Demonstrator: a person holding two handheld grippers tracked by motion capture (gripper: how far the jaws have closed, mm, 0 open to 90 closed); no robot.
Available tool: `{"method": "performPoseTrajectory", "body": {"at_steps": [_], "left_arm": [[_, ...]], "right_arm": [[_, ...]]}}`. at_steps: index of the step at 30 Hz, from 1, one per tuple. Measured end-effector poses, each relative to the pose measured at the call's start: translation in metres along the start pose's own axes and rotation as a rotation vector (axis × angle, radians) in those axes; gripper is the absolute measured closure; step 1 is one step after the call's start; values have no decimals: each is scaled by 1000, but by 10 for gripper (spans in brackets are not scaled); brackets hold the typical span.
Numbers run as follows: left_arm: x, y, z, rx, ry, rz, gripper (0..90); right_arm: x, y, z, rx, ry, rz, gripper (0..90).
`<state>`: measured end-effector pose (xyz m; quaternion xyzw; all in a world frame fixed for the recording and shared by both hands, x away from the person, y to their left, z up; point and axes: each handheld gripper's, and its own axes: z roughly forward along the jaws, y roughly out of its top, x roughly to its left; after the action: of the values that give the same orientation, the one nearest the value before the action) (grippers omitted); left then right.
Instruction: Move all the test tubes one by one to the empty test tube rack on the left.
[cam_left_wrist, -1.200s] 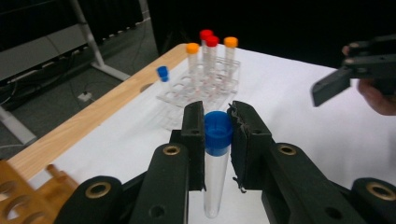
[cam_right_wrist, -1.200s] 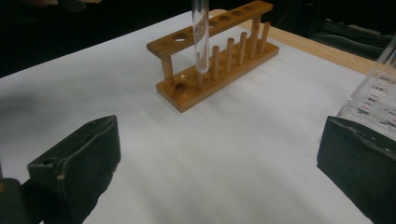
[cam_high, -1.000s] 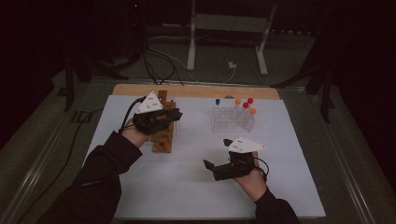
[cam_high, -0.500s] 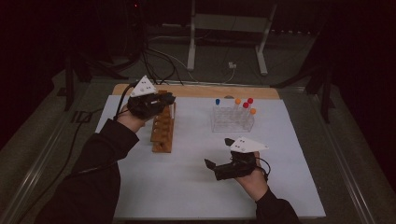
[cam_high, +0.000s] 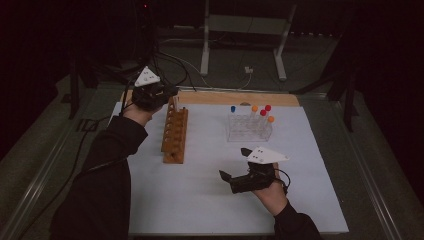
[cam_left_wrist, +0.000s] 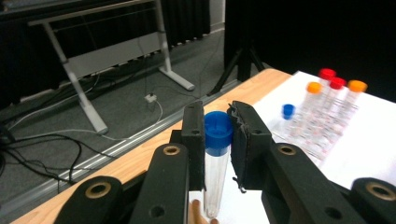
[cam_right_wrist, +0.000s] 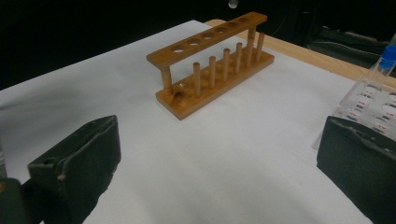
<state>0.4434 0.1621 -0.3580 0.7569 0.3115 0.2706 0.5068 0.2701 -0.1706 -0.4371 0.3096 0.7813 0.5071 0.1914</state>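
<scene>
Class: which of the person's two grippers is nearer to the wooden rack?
Left. The left gripper holds a blue-capped tube just over the far end of the wooden rack. The right gripper sits apart, above the white sheet nearer the person.

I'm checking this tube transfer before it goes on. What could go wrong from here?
1. The left gripper pinches the blue-capped test tube only at its cap, so the tube might swing or slip out.
2. It hangs just above the wooden rack's far end; a missed hole could knock the tube loose.
3. The right gripper rests open, too far away to steady anything.
</scene>
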Motion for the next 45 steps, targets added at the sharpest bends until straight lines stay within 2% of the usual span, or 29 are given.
{"method": "performPoseTrajectory", "body": {"at_steps": [7, 9, 12, 13, 15, 16, 18, 20, 21, 24, 34, 38, 42, 44, 45], "left_arm": [[22, -13, 19, 4, 73, -28, 777], [26, -14, 24, -7, 74, -50, 777], [31, -17, 33, -5, 91, -60, 777], [31, -19, 36, 5, 107, -51, 777], [33, -23, 44, 20, 112, -55, 777], [32, -24, 46, 25, 131, -42, 777], [33, -29, 51, 36, 124, -52, 777], [32, -35, 56, 57, 142, -39, 777], [32, -38, 57, 59, 138, -54, 777], [34, -47, 60, 67, 142, -64, 778], [33, -67, 68, 59, 128, -97, 777], [30, -74, 71, 72, 138, -80, 777], [31, -79, 73, 89, 137, -89, 777], [31, -81, 74, 95, 148, -67, 776], [31, -81, 73, 93, 146, -69, 776]], "right_arm": [[0, 0, -2, -6, 10, 1, 0], [1, 0, -1, -7, 16, -1, 0], [1, 0, -1, -6, 24, -7, 0], [1, 0, -1, -6, 25, -7, 0], [1, 0, -1, -9, 26, -4, 0], [1, 0, -2, -10, 27, 0, 0], [0, 0, -2, -9, 26, 0, 0], [0, -1, -3, -13, 28, 1, 0], [0, 0, -3, -13, 27, 1, 0], [0, 0, -3, -14, 28, 1, 0], [-1, -1, -3, -11, 31, 4, 0], [-1, 0, -4, -11, 32, 5, 0], [0, -1, -3, -6, 33, 4, 0], [0, 0, -3, -7, 33, 4, 0], [0, 0, -3, -8, 34, 4, 0]]}}
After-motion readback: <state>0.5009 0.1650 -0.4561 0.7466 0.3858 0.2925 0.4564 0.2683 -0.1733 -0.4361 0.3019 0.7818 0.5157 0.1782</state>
